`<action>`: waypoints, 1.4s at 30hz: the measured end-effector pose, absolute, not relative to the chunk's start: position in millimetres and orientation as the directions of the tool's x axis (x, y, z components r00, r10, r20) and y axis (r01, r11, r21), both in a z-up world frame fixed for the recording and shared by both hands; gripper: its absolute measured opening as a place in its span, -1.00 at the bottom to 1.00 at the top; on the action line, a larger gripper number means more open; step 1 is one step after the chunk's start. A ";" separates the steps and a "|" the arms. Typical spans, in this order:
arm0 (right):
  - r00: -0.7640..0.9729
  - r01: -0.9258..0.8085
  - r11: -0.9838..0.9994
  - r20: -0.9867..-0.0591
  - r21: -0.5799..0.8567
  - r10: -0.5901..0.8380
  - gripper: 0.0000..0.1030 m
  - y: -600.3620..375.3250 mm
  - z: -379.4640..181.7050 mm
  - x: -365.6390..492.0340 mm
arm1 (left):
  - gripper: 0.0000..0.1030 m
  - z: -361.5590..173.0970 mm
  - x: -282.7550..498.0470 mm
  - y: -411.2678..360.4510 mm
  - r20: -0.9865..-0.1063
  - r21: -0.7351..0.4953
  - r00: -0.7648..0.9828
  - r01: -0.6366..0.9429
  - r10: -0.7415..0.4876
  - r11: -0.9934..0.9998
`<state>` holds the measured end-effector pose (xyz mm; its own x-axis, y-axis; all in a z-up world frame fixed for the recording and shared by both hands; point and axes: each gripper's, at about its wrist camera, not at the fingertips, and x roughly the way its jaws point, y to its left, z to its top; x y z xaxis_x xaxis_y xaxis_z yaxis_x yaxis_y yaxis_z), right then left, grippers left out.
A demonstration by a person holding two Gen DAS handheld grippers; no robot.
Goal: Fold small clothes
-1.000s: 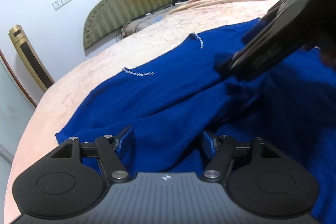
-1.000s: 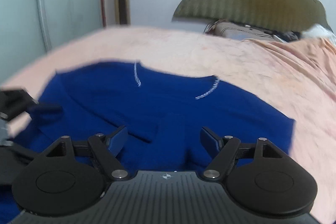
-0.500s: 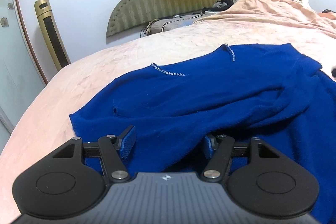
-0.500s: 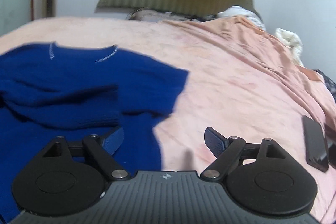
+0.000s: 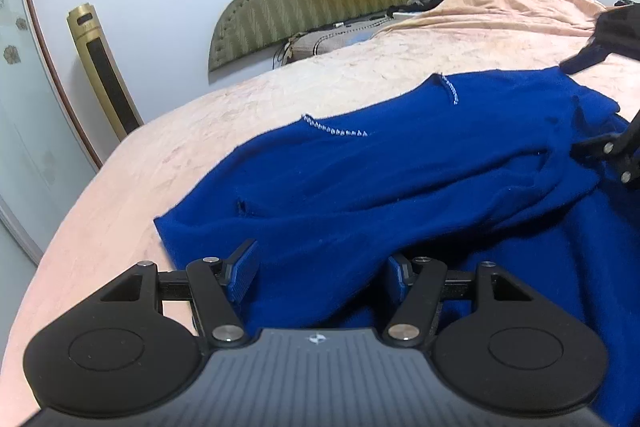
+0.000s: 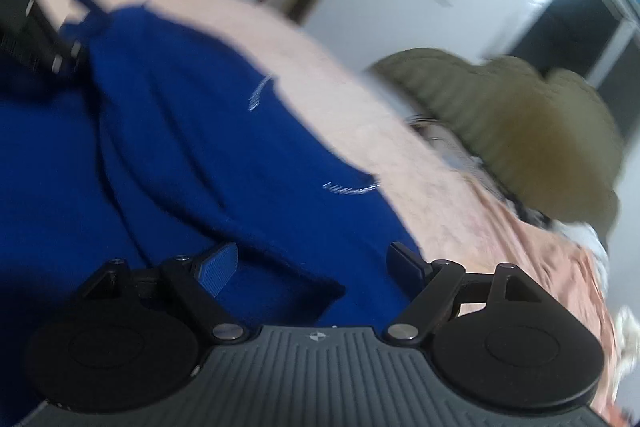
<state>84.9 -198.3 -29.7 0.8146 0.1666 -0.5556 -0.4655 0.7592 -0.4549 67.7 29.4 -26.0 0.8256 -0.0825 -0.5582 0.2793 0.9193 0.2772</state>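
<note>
Two grippers are working over one blue garment (image 5: 400,187), which is lying rumpled across the peach bedspread (image 5: 280,95), its near side reaching toward the bed's left edge. I am reading the left gripper (image 5: 322,269) as spread wide, jaws holding nothing — fabric is lying between and under the pads. I am reading the right gripper (image 6: 312,263) likewise: wide apart, gripping nothing, hovering over the cloth. Its view is blurring — the padded headboard (image 6: 520,131) is sitting beyond.
</note>
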 end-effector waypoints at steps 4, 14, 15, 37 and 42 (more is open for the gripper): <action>0.755 -0.573 0.689 -0.612 -0.444 0.233 -0.27 -190.0 -39.4 91.4 | -0.41 -29.4 67.3 33.6 -0.585 0.270 0.808 0.282 -0.076 0.921; 0.874 -0.397 0.770 -0.461 -0.499 0.152 -0.81 -184.0 -11.7 69.2 | -0.94 -15.8 60.8 39.3 -0.537 0.222 0.838 0.245 -0.091 0.944; 0.914 -0.320 0.778 -0.393 -0.540 0.102 -0.80 -183.6 -7.4 66.1 | -0.94 -11.4 58.5 41.0 -0.519 0.204 0.849 0.238 -0.101 0.950; 0.691 0.086 0.650 -0.515 0.756 0.508 -0.06 -296.9 -57.7 4.4 | -0.90 -42.6 30.4 29.2 -0.571 0.400 0.817 0.359 -0.077 0.843; 0.717 0.246 0.512 -0.510 0.823 0.476 -0.02 -300.3 -62.7 -26.4 | -0.88 -40.4 27.8 37.8 -0.565 0.388 0.821 0.355 -0.084 0.850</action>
